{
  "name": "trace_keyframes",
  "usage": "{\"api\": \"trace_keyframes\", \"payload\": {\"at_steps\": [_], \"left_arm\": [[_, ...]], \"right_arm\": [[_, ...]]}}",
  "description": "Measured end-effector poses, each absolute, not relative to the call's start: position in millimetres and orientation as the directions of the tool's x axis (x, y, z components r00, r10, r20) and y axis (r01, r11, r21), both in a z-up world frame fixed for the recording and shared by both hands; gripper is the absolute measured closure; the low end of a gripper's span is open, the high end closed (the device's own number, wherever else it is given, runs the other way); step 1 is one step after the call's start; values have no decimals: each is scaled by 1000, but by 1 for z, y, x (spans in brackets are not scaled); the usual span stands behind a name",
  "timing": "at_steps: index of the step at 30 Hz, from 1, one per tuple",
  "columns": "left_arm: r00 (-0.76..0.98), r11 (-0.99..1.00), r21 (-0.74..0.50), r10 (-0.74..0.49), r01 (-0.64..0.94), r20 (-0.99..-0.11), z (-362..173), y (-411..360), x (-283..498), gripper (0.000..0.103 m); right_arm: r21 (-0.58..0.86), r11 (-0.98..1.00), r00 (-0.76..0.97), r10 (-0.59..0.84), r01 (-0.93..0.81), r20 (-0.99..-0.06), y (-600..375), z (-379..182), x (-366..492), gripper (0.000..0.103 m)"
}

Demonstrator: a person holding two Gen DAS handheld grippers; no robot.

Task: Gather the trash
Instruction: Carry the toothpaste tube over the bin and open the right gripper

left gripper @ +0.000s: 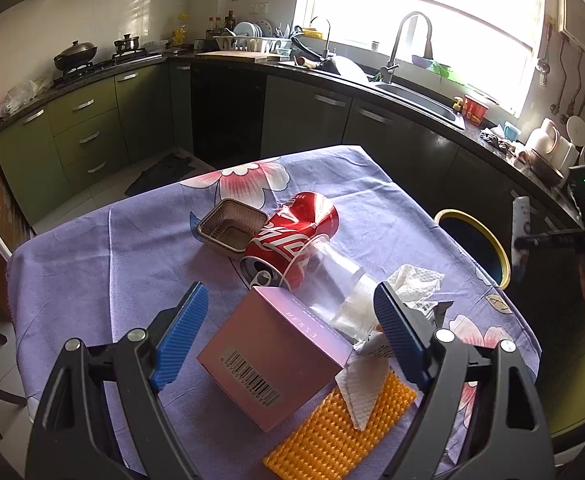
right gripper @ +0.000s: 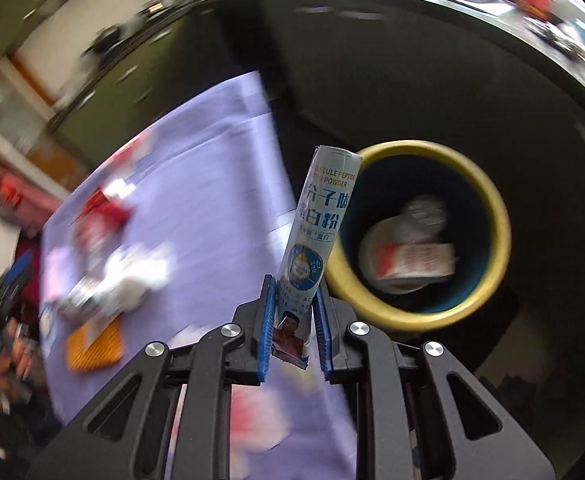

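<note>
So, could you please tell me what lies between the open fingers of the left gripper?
In the left wrist view, the left gripper hangs open over a pink box, with a clear plastic cup lying on its side just beyond.

Left gripper point(left gripper: 292, 328) angled downward, blue pads spread wide and pressing on nothing; right gripper point(right gripper: 295, 320) pitched steeply down, jaws drawn close (clamped on a packet point(right gripper: 316, 232)).
</note>
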State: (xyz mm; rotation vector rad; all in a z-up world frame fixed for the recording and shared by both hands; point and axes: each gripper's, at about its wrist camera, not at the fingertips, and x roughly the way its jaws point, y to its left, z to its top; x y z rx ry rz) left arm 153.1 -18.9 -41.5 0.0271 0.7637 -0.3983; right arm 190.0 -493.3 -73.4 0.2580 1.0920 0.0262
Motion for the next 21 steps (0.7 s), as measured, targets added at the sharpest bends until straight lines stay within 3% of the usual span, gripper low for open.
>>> {"api": "trace_keyframes", "payload": {"at_steps": [4, 7, 8, 10, 21], "left_arm": [[644, 918, -121, -355, 379, -677, -42, -21, 153, 22], [639, 915, -119, -358, 386, -681, -44, -24, 154, 21], [635, 914, -119, -359, 388, -684, -45, -24, 155, 21], [625, 909, -125, -368, 397, -688, -47, -26, 156, 21], [535, 839, -180, -477, 514, -697, -55, -26, 157, 21]], "right_arm": [[188, 958, 432, 78, 219, -898, -549, -101, 221, 83], [154, 949, 394, 35, 274, -919, -576, -127, 243, 77], [154, 944, 394, 29, 291, -919, -582, -132, 246, 61], [144, 933, 398, 2, 328, -918, -594, -140, 251, 50], [258, 929, 471, 108, 267, -875, -574, -122, 212, 47]]}}
